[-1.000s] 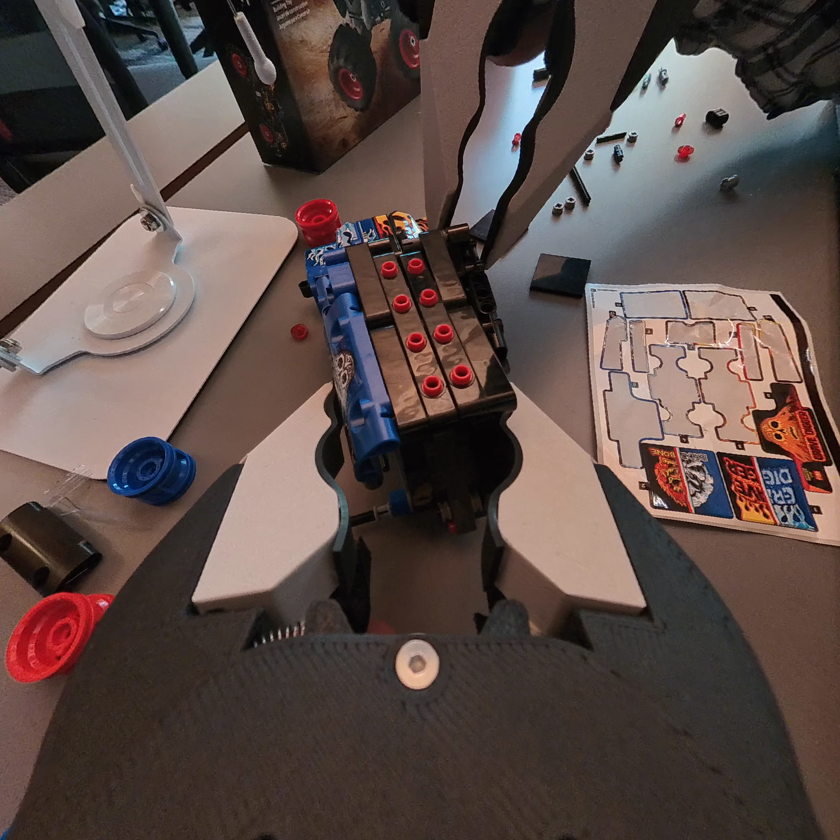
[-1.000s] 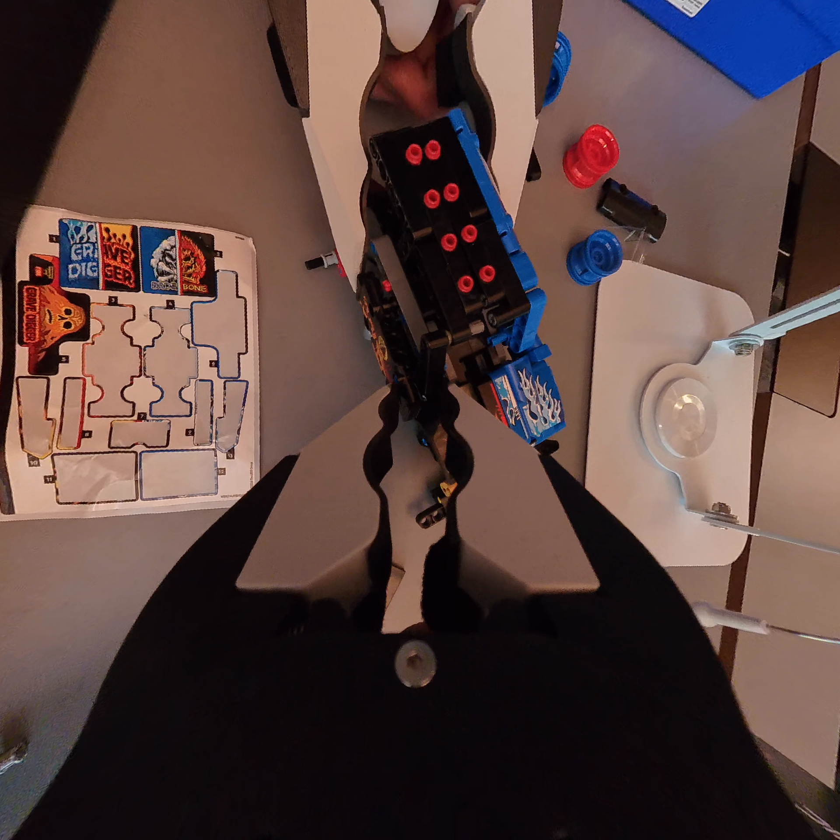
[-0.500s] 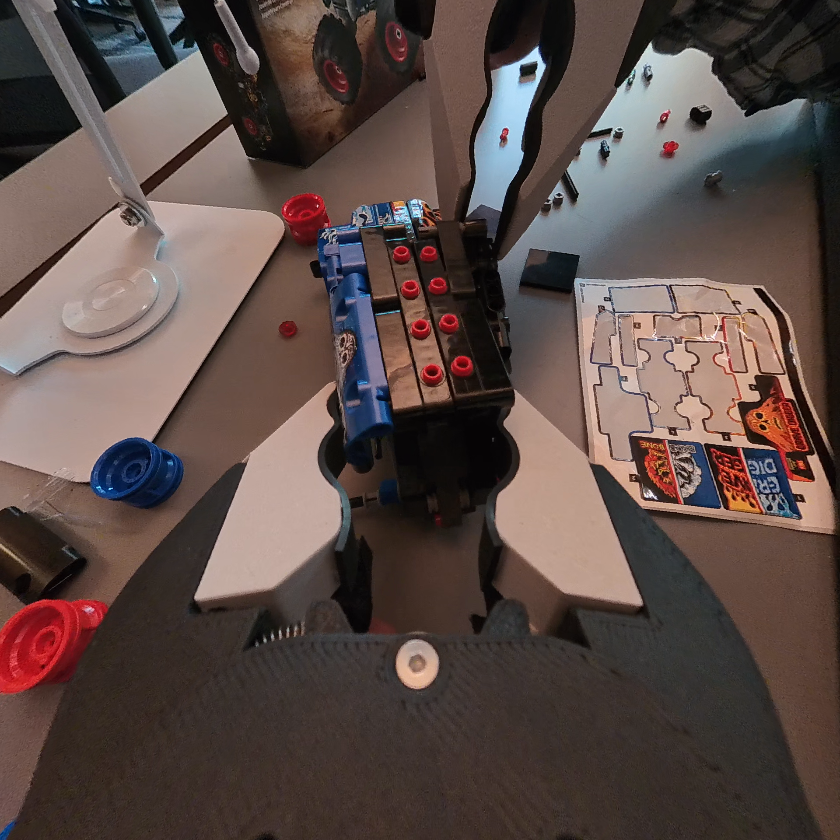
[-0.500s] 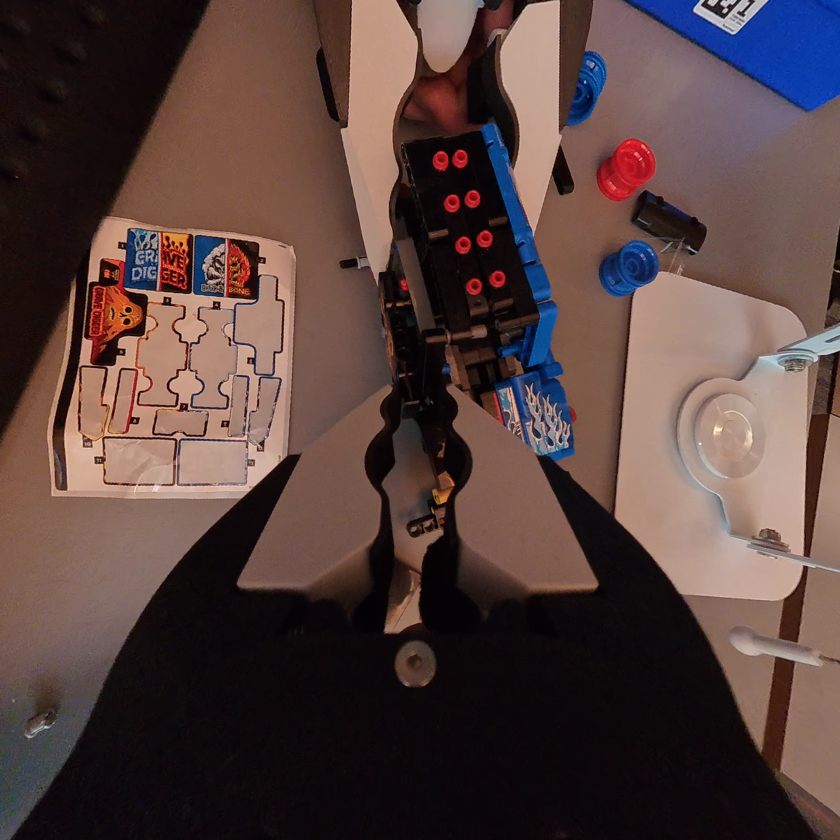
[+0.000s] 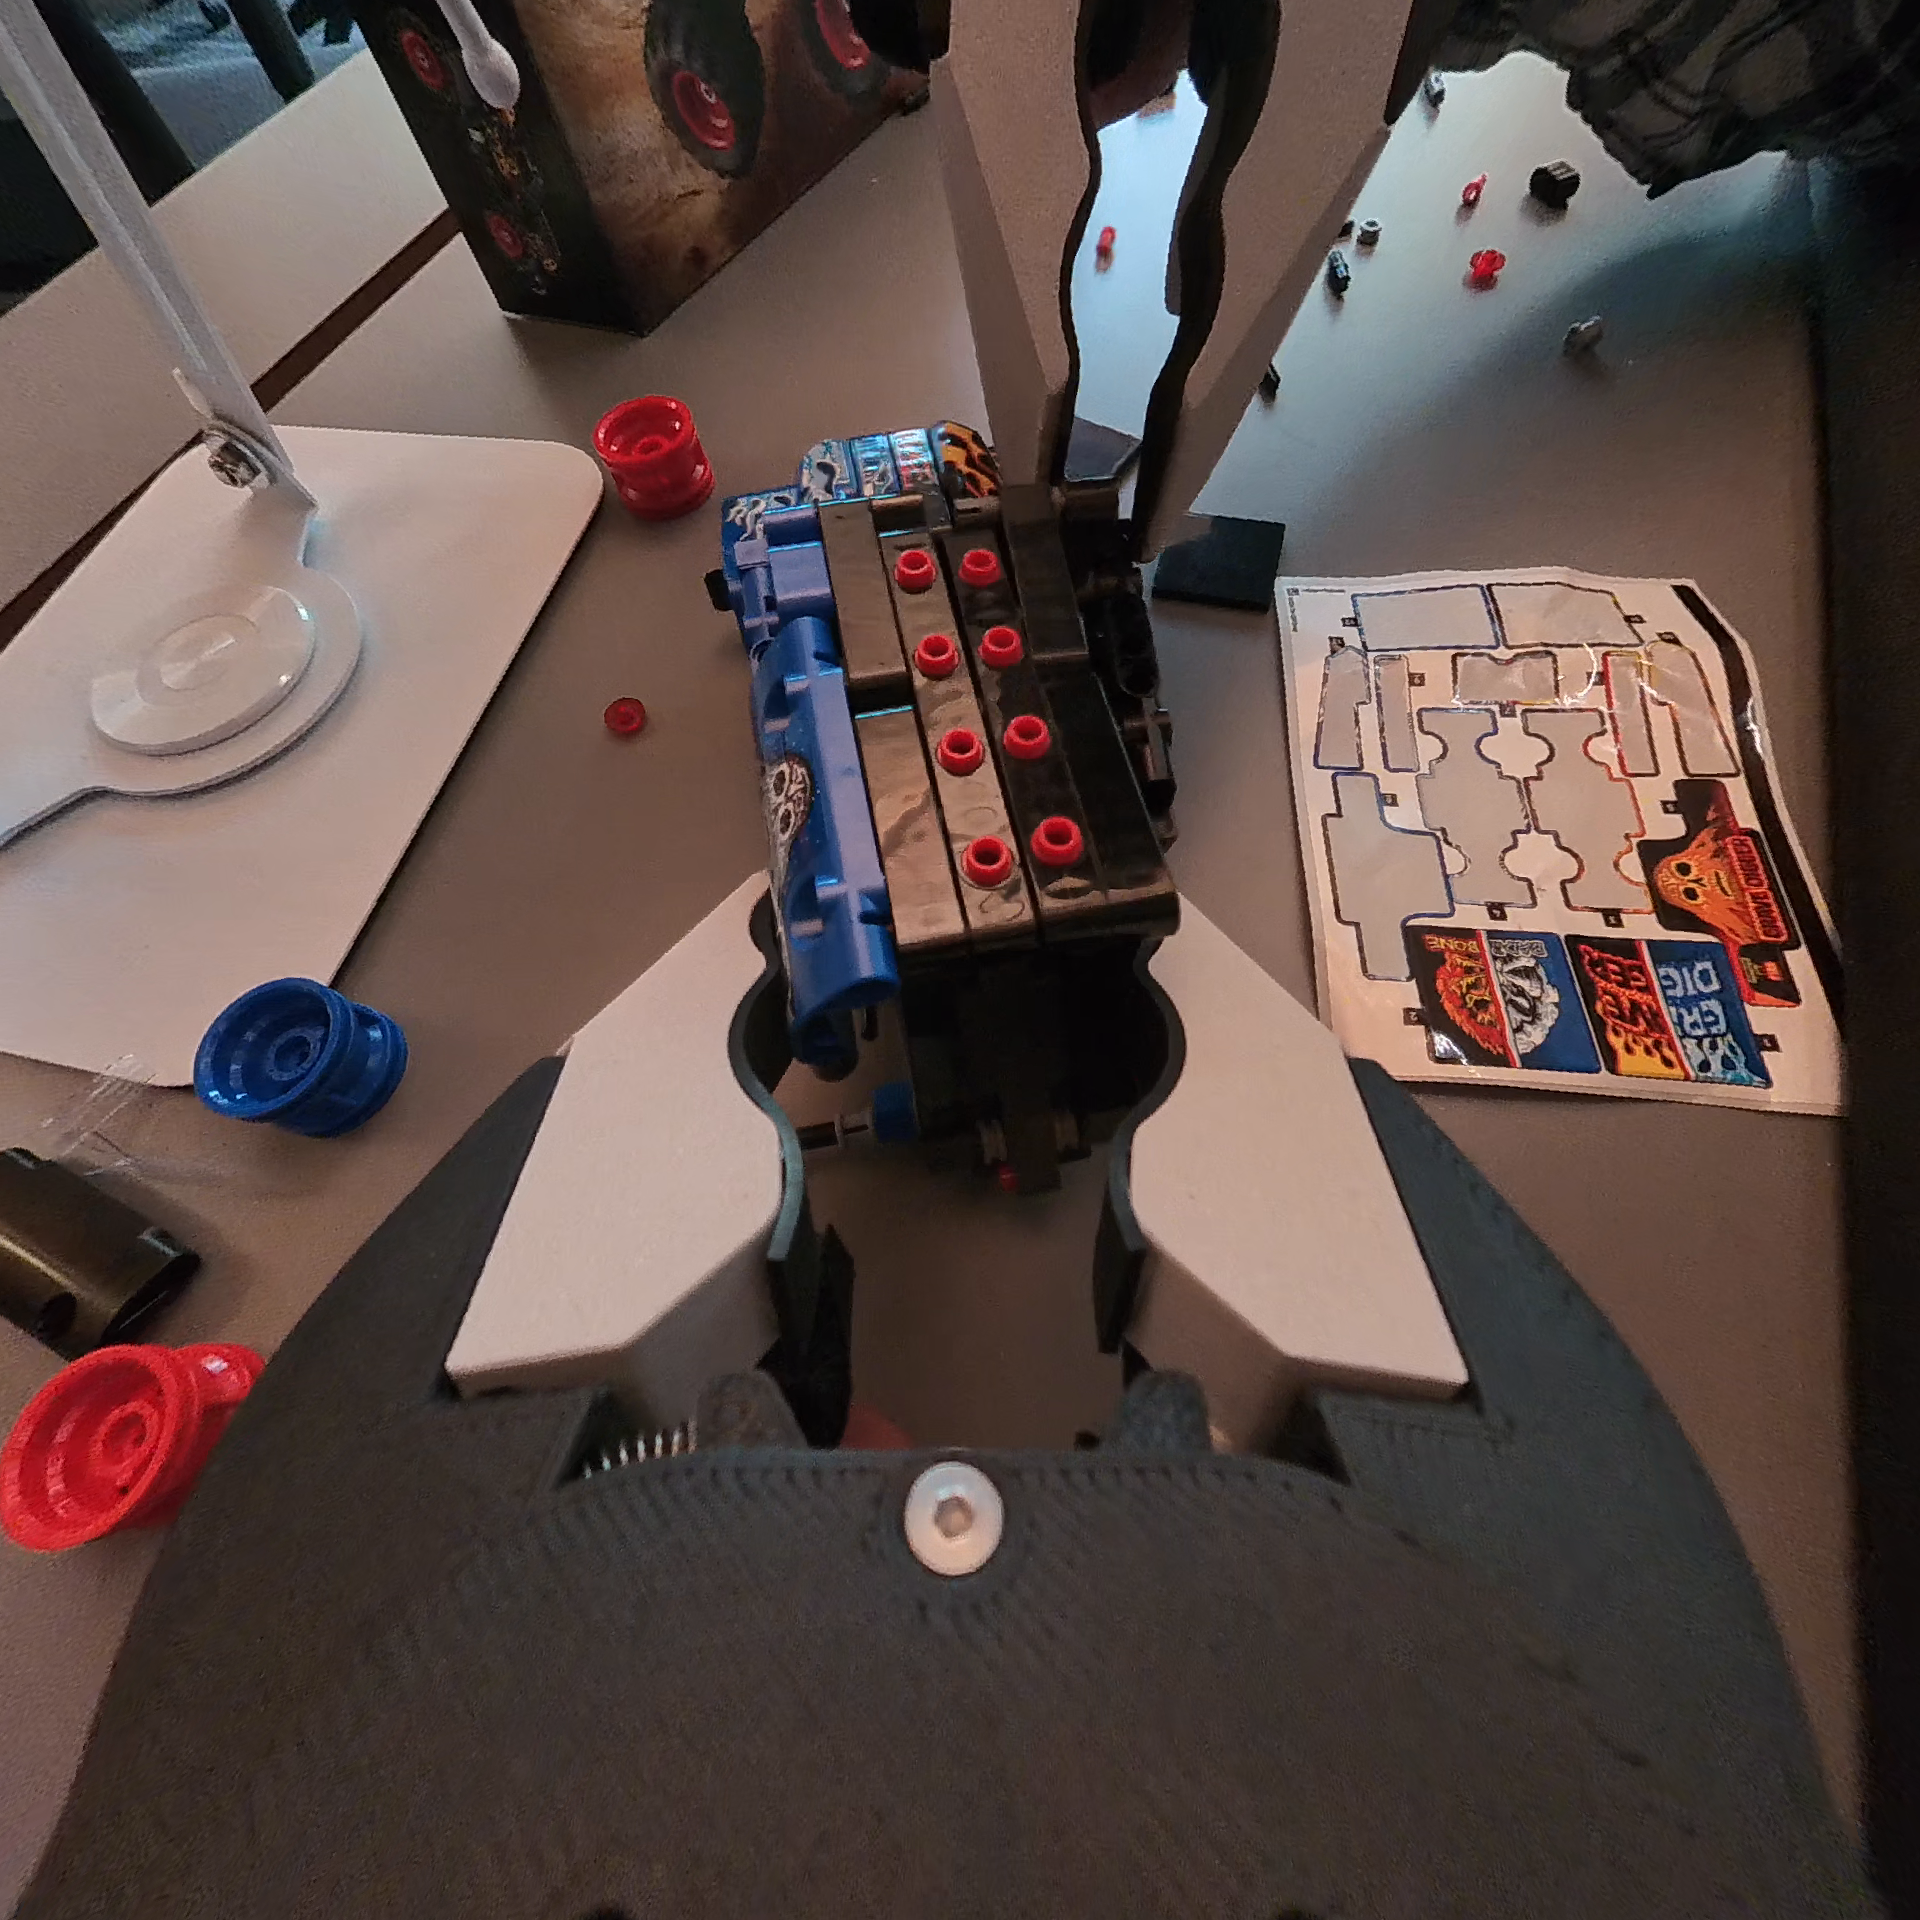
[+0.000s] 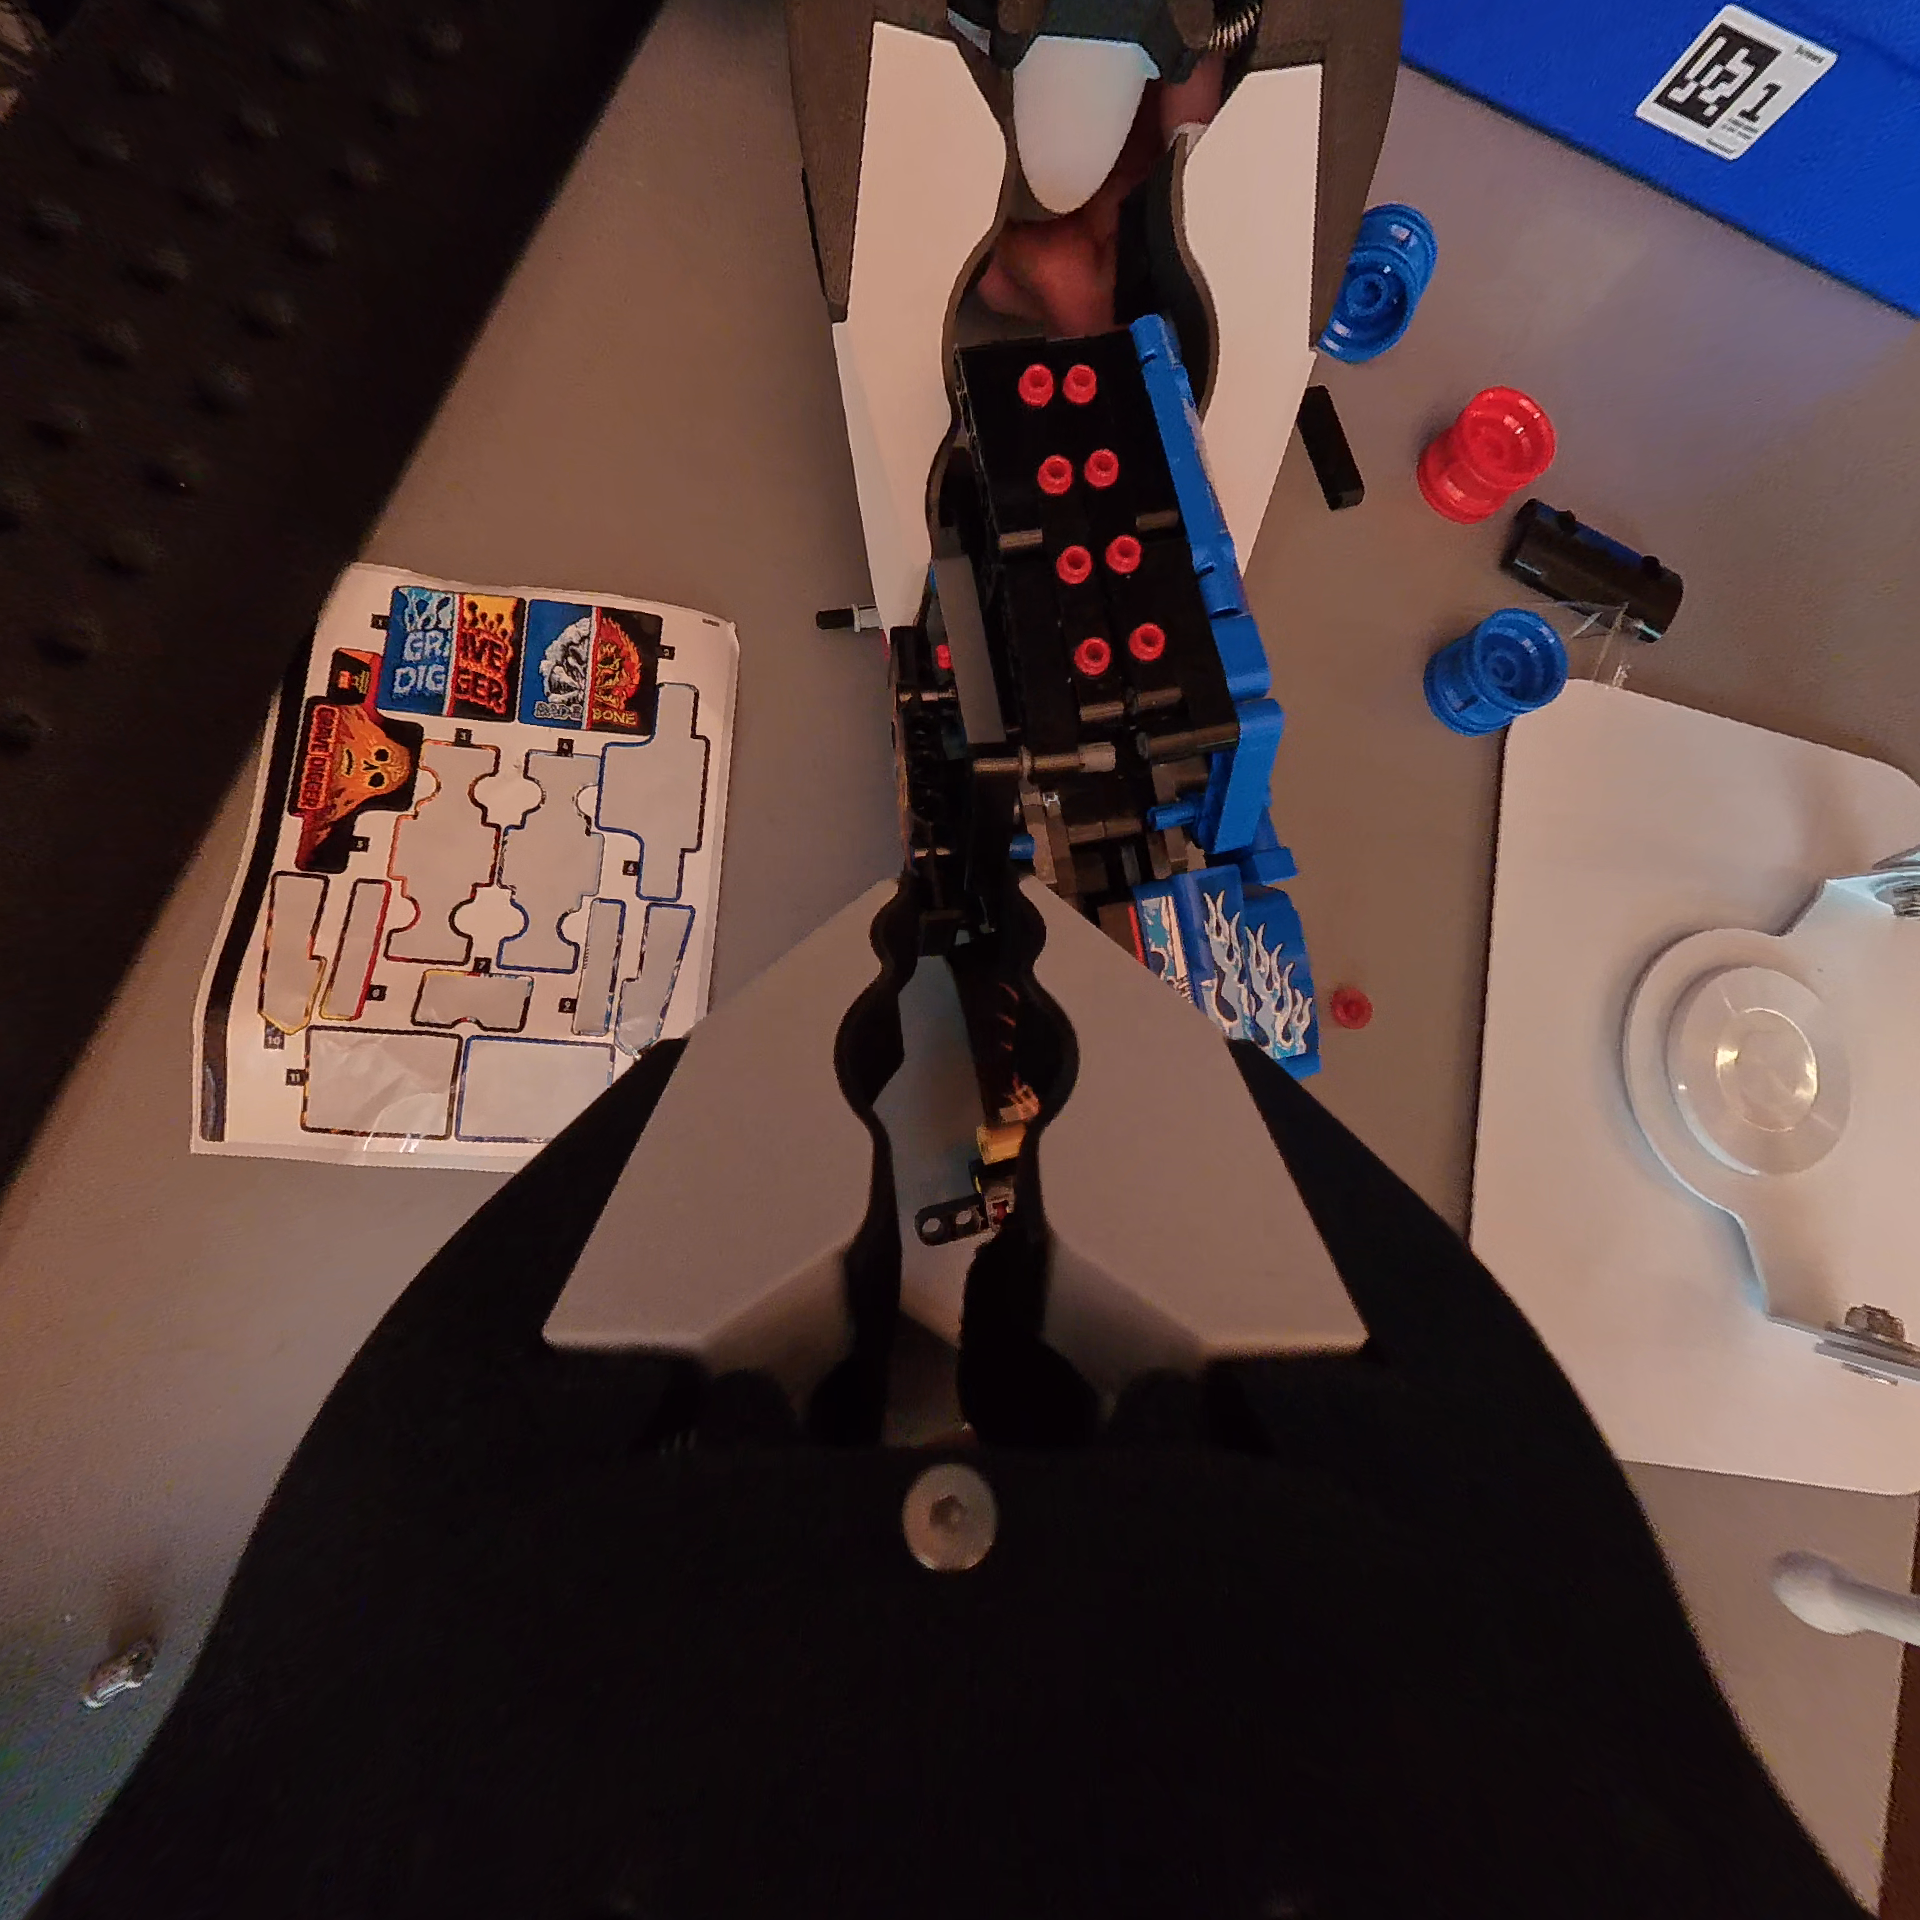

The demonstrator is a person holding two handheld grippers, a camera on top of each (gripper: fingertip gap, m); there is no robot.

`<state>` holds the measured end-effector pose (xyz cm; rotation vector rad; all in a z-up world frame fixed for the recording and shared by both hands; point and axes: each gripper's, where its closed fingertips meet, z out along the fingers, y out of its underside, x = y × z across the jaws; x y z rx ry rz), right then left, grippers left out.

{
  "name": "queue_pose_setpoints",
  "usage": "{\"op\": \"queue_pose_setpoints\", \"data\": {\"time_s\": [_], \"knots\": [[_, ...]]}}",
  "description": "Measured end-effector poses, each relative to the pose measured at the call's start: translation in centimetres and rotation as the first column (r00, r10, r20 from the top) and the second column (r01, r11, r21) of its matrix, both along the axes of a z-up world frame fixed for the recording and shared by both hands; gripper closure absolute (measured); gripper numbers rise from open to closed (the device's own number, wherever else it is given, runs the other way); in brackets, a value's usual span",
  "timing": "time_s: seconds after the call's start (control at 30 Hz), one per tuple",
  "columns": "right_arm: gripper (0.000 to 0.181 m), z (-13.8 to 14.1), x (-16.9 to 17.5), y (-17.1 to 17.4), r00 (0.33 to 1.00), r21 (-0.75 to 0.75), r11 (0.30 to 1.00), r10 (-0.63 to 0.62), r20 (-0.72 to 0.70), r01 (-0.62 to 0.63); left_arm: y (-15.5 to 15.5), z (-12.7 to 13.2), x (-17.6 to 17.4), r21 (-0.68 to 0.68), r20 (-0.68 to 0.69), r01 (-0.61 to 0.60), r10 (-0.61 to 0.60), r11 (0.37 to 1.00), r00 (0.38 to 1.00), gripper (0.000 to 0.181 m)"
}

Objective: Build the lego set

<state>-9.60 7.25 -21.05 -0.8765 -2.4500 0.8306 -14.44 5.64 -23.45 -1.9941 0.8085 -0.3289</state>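
Observation:
The Lego truck body is black with red studs on top and a blue stickered side. It is held a little above the table between both grippers. My left gripper is shut on its near end, one finger on the blue side and one on the black side. My right gripper is shut on the black frame at the far end of the truck body. In the left wrist view the right gripper comes down from the top. In the right wrist view the left gripper comes in from the top.
A sticker sheet lies to the right. Loose red wheels, a blue wheel and a black part lie to the left by a white stand base. The set's box and small parts are at the back.
Both grippers keep their hold on the truck body. The pair has shifted slightly over the table, and the right wrist view now takes in more of the table.

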Motion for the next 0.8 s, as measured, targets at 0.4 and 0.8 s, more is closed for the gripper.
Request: {"op": "queue_pose_setpoints", "data": {"time_s": [0.4, 0.8], "knots": [[0.177, 0.0, 0.5, -1.1, 0.998, -0.060, 0.998, 0.039, 0.041, -0.036, 0.4, 0.1, -0.8, 0.018, -0.002, -0.032, 0.032, 0.999, 0.999, 0.123], [0.175, -0.3, 0.1, -2.4, 0.997, -0.084, 0.996, 0.033, 0.067, -0.027, 1.1, -0.6, -1.4, 0.013, -0.006, -0.068, 0.068, 0.998, 0.998, 0.124]]}}
